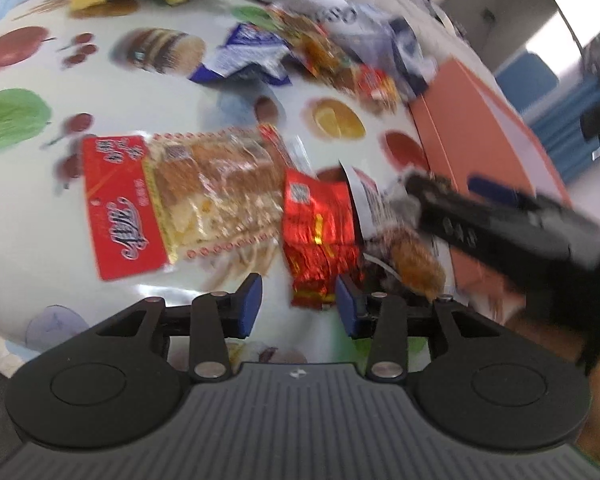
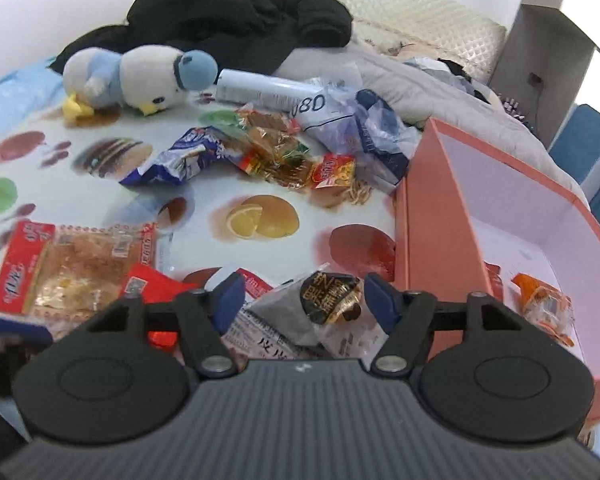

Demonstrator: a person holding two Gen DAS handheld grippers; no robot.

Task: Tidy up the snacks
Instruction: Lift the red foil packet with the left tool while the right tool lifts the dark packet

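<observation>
Left gripper (image 1: 298, 306): jaws apart, red foil packet (image 1: 320, 236) ahead. Right gripper (image 2: 304, 300): jaws apart, empty, over black-label packet (image 2: 332, 294); pink box (image 2: 440, 216) wall just right.

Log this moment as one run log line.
left gripper: open over red foil packet | right gripper: open, empty | pink box: orange snack inside

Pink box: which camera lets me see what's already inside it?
The right wrist view. It looks over the near wall of the pink box onto its white floor, where an orange packet lies. The left wrist view shows only the box's outer wall and rim, blurred and partly behind the right claw; nothing of the inside.
</observation>
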